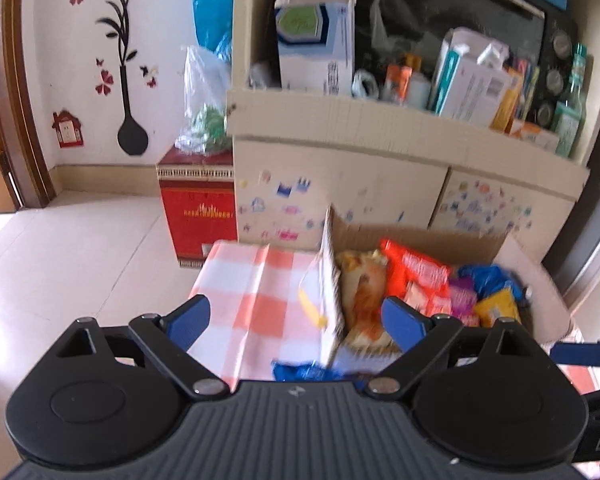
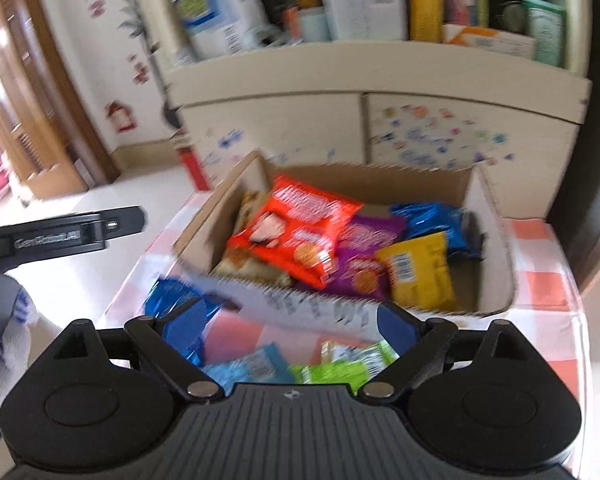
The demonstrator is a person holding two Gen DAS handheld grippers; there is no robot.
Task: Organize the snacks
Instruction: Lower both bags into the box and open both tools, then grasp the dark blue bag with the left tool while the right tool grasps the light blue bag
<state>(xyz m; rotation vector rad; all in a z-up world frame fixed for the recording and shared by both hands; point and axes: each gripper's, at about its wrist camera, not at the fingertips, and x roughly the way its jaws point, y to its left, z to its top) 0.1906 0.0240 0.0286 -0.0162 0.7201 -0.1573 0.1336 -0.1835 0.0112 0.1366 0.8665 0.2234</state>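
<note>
On the checked tabletop (image 2: 540, 280), a cardboard box (image 2: 496, 248) holds an orange packet (image 2: 300, 232), purple packet (image 2: 360, 264), yellow packet (image 2: 416, 272) and blue packet (image 2: 432, 220). Near the front edge, outside the box, lie a blue foil packet (image 2: 168, 300), a light-blue packet (image 2: 252, 368) and a green packet (image 2: 340, 364). Left of the box the cloth lies bare. Left gripper (image 1: 296, 320) and right gripper (image 2: 288, 328) tilt downward, jaws wide, gripping nothing.

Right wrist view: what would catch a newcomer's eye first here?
The open cardboard box on the checked tablecloth, crammed with bright packets: an orange-red snack bag on top, a yellow packet beside it. Nearer the camera, green and blue packets lie loose outside the box, between the open right gripper's fingers.
</note>
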